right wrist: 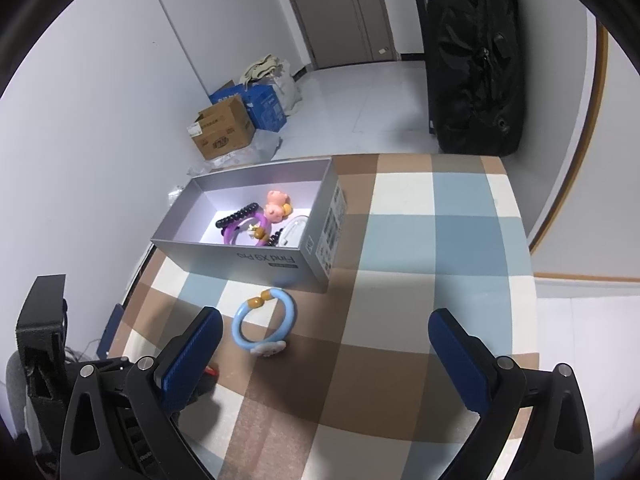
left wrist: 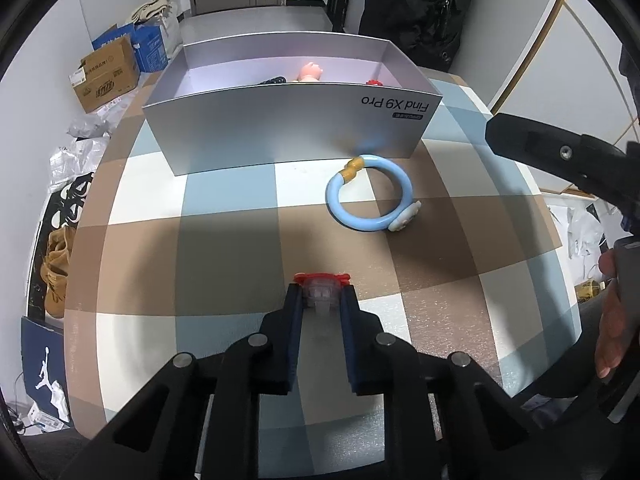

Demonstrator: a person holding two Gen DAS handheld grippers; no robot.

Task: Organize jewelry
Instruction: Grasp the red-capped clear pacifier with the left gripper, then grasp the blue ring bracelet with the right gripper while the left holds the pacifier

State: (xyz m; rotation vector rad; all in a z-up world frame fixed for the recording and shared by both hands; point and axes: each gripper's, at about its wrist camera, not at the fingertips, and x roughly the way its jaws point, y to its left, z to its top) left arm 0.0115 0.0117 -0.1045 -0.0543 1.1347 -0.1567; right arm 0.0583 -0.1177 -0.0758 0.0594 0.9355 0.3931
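Note:
My left gripper [left wrist: 321,294] is shut on a small clear ring with a red top [left wrist: 321,286], held low over the checkered tablecloth [left wrist: 224,240]. A light blue bracelet [left wrist: 370,193] with an orange bead and a white charm lies on the cloth just in front of the silver box [left wrist: 296,128]. In the right wrist view the bracelet [right wrist: 264,322] lies between and beyond my open, empty right gripper [right wrist: 324,332]. The box [right wrist: 248,258] holds a purple bracelet [right wrist: 240,232], black beads [right wrist: 236,214], a pink figure [right wrist: 276,206] and a white piece.
The table's far and right edges drop to a floor with cardboard boxes [right wrist: 222,128], bags and a black backpack [right wrist: 472,56]. Shoes and plastic wrap lie on the floor left of the table [left wrist: 56,276].

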